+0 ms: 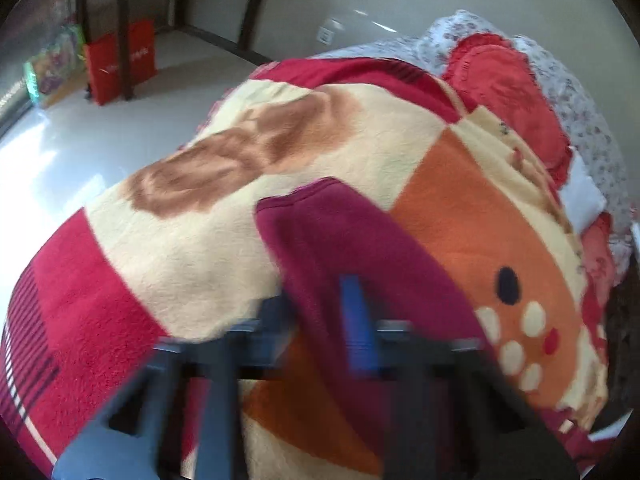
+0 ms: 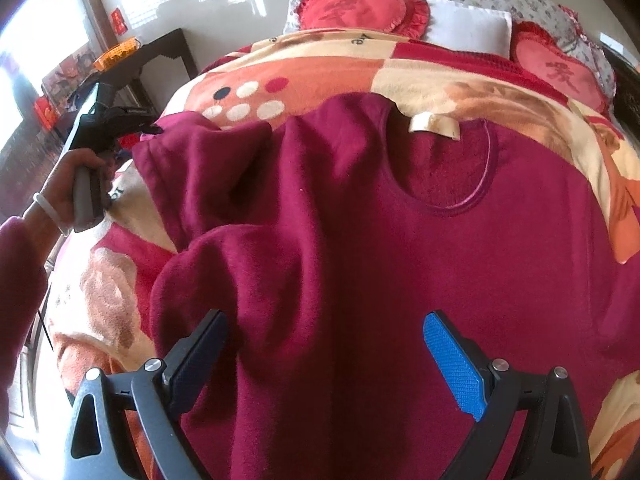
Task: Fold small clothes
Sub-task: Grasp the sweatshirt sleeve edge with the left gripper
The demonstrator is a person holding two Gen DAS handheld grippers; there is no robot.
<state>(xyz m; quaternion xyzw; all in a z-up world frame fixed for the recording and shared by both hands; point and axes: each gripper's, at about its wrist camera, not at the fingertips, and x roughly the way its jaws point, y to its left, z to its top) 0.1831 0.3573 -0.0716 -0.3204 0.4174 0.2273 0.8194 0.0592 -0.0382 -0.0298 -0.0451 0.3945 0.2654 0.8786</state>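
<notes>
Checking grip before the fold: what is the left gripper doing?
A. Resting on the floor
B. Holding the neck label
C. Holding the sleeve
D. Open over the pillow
C: the left gripper is shut on the sleeve end, lifting it off the blanket.

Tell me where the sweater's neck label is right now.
In the right wrist view, the cream neck label sits at the back of the maroon sweater's collar, at upper centre, far ahead of the open right gripper, beside the patterned blanket.
</notes>
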